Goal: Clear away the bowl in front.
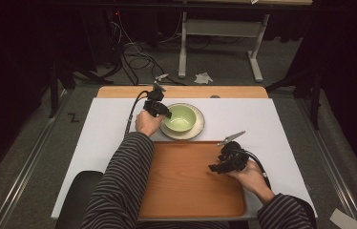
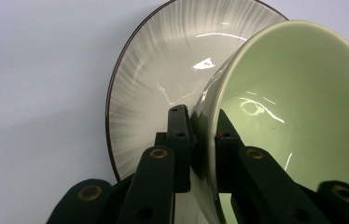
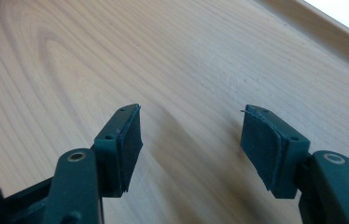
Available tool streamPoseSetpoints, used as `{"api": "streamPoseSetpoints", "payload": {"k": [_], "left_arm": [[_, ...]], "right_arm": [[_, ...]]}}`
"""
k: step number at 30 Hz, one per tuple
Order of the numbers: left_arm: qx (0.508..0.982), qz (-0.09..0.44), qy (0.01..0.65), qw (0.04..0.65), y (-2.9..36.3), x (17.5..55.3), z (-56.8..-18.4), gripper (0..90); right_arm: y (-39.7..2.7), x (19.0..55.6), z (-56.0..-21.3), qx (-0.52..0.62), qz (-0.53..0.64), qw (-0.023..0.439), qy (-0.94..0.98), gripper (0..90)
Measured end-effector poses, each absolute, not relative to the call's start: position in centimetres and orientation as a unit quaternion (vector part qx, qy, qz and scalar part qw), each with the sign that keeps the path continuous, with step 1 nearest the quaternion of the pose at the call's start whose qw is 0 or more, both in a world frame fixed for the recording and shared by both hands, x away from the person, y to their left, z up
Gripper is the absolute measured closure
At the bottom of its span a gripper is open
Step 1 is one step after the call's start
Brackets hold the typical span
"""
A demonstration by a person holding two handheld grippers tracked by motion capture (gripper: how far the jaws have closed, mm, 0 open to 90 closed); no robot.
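Observation:
A pale green bowl (image 1: 181,117) rests on a grey streaked plate (image 1: 199,129) with a dark rim, at the middle of the white table cover. My left gripper (image 1: 166,113) is shut on the bowl's left rim. In the left gripper view one pad sits outside the green bowl (image 2: 303,102) and the other inside its wall, with the plate (image 2: 163,70) behind. My right gripper (image 1: 215,168) hovers over the wooden tray (image 1: 181,191), open. In the right gripper view its pads (image 3: 125,140) stand well apart above the tray's wood (image 3: 70,60) with nothing between them.
The tray lies at the table's near edge, right in front of the plate. A white cover (image 1: 100,138) spreads over the table. Beyond the table stand a white frame's legs (image 1: 182,52), cables (image 1: 133,55) and crumpled paper (image 1: 203,77) on the floor.

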State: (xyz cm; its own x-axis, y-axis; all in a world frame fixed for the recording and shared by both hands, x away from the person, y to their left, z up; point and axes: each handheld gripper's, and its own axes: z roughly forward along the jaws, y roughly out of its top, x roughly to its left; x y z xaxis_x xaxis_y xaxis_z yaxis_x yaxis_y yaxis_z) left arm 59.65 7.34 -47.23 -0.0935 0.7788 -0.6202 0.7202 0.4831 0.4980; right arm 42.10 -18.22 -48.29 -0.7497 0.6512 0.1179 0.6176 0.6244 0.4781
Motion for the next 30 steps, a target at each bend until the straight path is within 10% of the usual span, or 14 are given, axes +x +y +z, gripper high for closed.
{"api": "streamPoseSetpoints", "payload": {"k": [30], "left_arm": [[0.566, 0.017, 0.661, 0.492, 8.2, 55.8, -42.2, 82.2]], "right_arm": [[-18.4, 42.1, -48.2, 0.359, 0.257, 0.033, 0.896, 39.8]]}}
